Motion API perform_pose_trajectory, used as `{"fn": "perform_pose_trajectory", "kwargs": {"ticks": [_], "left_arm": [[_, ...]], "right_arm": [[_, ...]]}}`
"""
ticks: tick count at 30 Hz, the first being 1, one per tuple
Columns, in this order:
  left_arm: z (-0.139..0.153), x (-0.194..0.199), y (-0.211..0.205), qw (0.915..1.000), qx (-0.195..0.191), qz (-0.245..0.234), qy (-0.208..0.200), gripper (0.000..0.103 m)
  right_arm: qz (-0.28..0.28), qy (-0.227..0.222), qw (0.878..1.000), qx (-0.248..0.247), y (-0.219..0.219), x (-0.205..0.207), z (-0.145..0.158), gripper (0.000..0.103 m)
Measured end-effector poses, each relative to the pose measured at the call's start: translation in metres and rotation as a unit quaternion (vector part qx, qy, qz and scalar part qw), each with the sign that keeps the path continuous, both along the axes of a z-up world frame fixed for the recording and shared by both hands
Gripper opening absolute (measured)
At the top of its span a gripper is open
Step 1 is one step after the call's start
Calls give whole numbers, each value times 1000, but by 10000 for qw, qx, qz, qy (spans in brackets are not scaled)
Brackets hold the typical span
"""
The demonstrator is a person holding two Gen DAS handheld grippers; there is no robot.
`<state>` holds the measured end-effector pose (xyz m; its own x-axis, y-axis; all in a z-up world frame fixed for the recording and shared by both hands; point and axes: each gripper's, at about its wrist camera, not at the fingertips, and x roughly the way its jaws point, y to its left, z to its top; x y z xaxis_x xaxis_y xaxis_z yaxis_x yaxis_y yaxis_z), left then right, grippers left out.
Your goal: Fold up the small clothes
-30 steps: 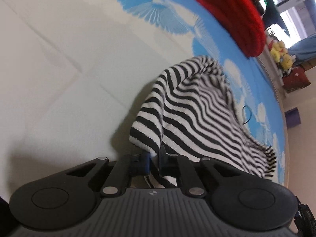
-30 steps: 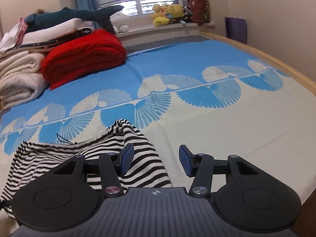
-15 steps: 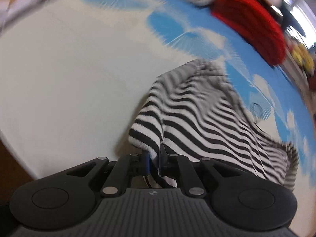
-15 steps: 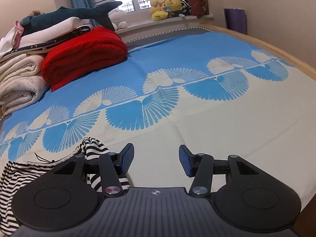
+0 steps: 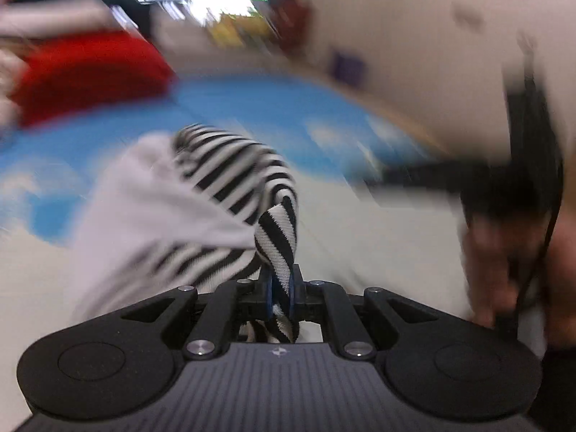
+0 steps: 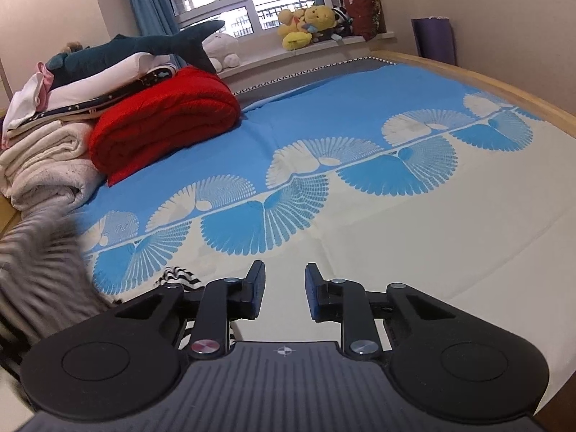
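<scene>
Folding is at an early stage, as far as these views show. The left gripper (image 5: 280, 289) is clamped tight on a corner of the striped garment (image 5: 230, 180), whose knit edge runs down between the blue pads while the rest of the cloth trails off to the left, raised and bunched rather than lying flat; that view is badly smeared, so the shape of the cloth cannot be read finely. The right gripper (image 6: 284, 293) has just been closing, yet its jaws stand partly apart with nothing between them, over bare bed sheet (image 6: 414, 237). In the right wrist view a small piece of the striped garment lies on the sheet just left of the gripper, and a blurred striped mass fills the left edge. No neat fold is visible, so the garment is probably being carried over; laying it flat and making the folds remain. A red blanket (image 6: 162, 133) sits well apart, near the window.
</scene>
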<state>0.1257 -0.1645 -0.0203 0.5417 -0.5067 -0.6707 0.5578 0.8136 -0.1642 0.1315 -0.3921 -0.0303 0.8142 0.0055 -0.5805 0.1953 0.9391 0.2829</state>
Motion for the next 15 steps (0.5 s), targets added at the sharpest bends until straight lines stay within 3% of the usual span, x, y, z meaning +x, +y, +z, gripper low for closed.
{"fn": "perform_pose_trajectory", "kwargs": {"ticks": [2,3,4,6,8,12,15], "left_arm": [[-44,9,-28,9947,304,-480,858,16],[-54,12,-31,9923,473,-519,1018,16],[-55,13,-26,9923,462,-466,1053,16],[-42,17,-2,9921,-55,-441,1170,27],[-24,22,33,9919,-477,-255,1150,51],[-11,35,94,9954,-137,352,877,54],[-27,48,125,9909,-2,857,1035,64]], "right_arm": [[71,-27,10000,50,-4,1,0,26],[111,-30,9999,94,-5,1,0,26],[172,-21,9997,164,-7,3,0,26],[334,48,9989,329,-10,7,-3,26],[532,178,9970,535,-9,14,-7,27],[957,562,9864,1214,1,35,-20,41],[1108,836,9796,1455,16,53,-29,50]]}}
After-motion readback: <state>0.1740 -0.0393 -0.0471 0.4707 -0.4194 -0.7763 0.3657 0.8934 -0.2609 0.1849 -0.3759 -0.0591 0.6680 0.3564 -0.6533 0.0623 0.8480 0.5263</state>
